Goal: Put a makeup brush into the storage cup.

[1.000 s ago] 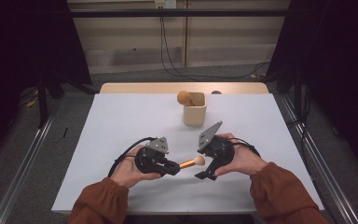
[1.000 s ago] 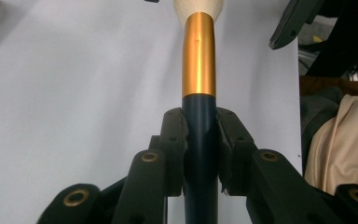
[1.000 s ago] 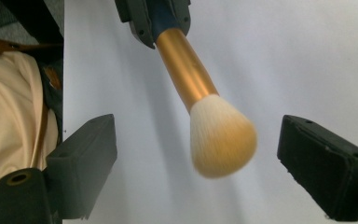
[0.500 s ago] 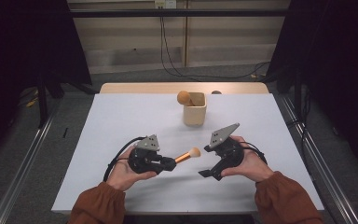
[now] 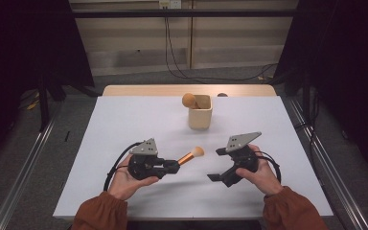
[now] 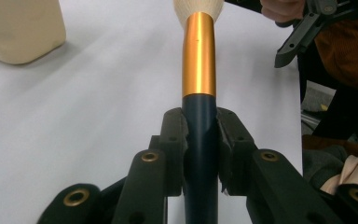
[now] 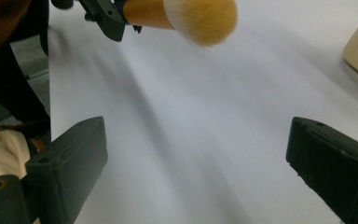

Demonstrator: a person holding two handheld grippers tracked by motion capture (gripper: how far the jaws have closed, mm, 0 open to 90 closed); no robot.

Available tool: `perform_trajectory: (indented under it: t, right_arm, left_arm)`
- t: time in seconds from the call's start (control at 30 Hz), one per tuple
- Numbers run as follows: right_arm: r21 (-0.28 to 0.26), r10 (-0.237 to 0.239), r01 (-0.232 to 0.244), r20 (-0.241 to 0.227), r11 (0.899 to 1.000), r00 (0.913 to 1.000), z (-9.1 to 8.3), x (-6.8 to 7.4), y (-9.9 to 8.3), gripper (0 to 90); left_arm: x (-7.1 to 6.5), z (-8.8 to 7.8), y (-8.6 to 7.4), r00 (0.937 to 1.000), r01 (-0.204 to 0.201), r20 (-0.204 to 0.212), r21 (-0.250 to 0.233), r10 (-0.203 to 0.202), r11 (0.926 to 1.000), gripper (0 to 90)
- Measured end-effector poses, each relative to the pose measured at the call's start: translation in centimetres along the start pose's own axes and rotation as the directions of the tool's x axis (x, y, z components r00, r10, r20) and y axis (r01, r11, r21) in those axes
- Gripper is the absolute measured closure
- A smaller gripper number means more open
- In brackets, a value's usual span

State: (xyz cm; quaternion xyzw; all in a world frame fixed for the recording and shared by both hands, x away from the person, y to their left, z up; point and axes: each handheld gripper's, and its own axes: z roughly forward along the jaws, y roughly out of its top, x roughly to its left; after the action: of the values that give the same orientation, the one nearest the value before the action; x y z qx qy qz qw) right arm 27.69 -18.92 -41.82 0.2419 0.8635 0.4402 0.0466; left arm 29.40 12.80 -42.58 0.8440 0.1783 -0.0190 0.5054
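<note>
Now the makeup brush [image 5: 188, 156] is hanging above the white table [image 5: 124, 124], its dark handle clamped between the jaws of the left gripper [image 5: 172, 165] and its bristle head pointing toward the right gripper [image 5: 214, 164]. That gripper is standing apart from the brush, its jaws having just been opening wide with nothing between them. Farther back, a beige cup [image 5: 200, 116] is holding another brush [image 5: 189, 100].

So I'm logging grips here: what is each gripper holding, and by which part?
The left gripper clamps the brush by its dark handle, below the gold ferrule. The right gripper is open and holds nothing.
</note>
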Motion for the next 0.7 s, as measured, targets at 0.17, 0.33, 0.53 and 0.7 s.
perform_trajectory:
  t: [0.17,0.33,0.53,0.7]
  right_arm:
    - [-0.056,0.012,-0.013,-0.011,0.998,0.9999,-0.3,0.3,-0.1,3.8]
    - [-0.116,0.039,-0.039,0.002,0.993,0.9992,-0.3,0.6,-0.7,3.9]
    - [-0.183,0.059,-0.058,-0.002,0.981,0.9983,-0.5,0.8,-1.0,3.9]
    - [-0.245,0.066,-0.061,0.012,0.968,0.9977,-0.2,1.1,-1.7,3.4]
  left_arm:
    - [-0.3,-0.3,-0.2,0.9999,0.012,-0.007,-0.057,-0.012,0.9983,74.6]
    - [-0.4,-0.7,-0.5,0.9997,0.021,-0.012,-0.111,-0.022,0.9936,74.6]
    - [-0.7,-0.8,-0.5,0.9997,0.019,-0.01,-0.157,-0.021,0.9874,74.6]
    - [-1.0,-0.6,-0.7,0.9997,0.023,0.002,-0.195,-0.023,0.9805,74.5]
